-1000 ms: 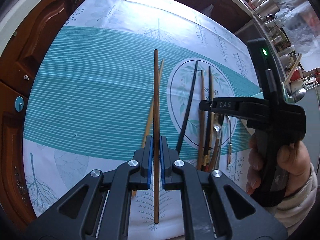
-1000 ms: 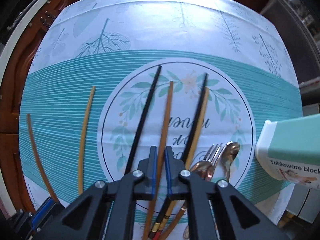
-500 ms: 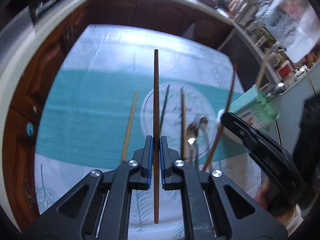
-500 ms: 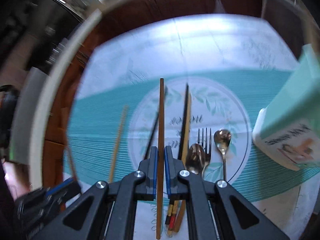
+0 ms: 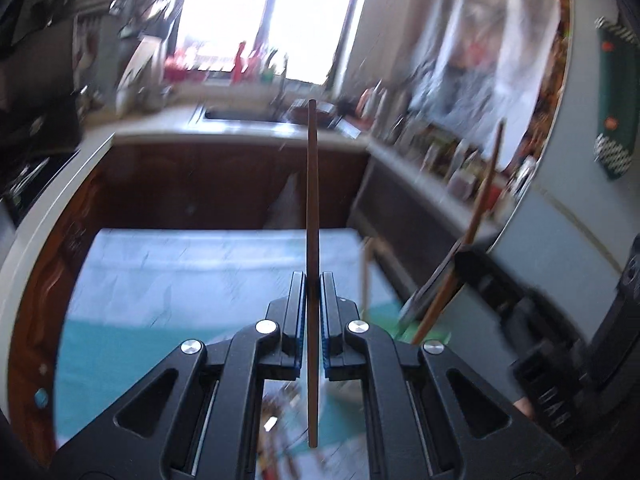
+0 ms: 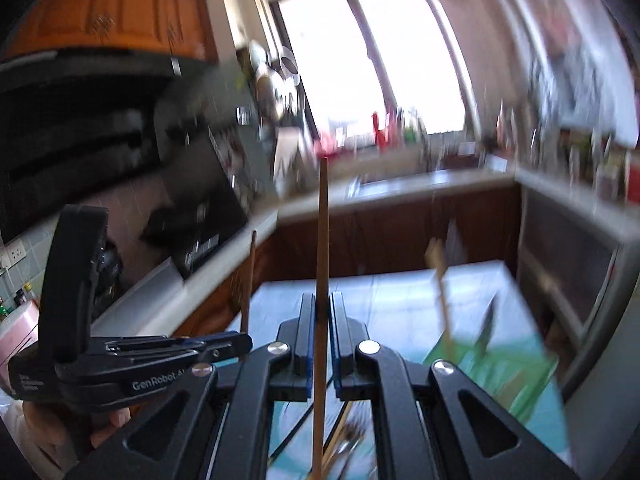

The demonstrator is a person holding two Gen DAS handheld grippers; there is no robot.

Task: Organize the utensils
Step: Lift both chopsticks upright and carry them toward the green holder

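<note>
Each fisheye camera sits just behind its own black two-finger gripper, looking forward and slightly down over the pale teal-striped tablecloth [image 5: 168, 280] towards the far kitchen counter and bright window [image 6: 360, 60]; both views share these.

The left gripper [image 5: 313, 280] is pointing forward and slightly down, its jaws clamping a dark chopstick [image 5: 312, 216] that is standing straight up between the pads. The right gripper [image 6: 322, 300] is pinching a lighter chopstick [image 6: 322, 240] the same way. Each gripper is showing at the edge of the other's view, with fingers [image 6: 116, 420] wrapping the left handle.
</note>
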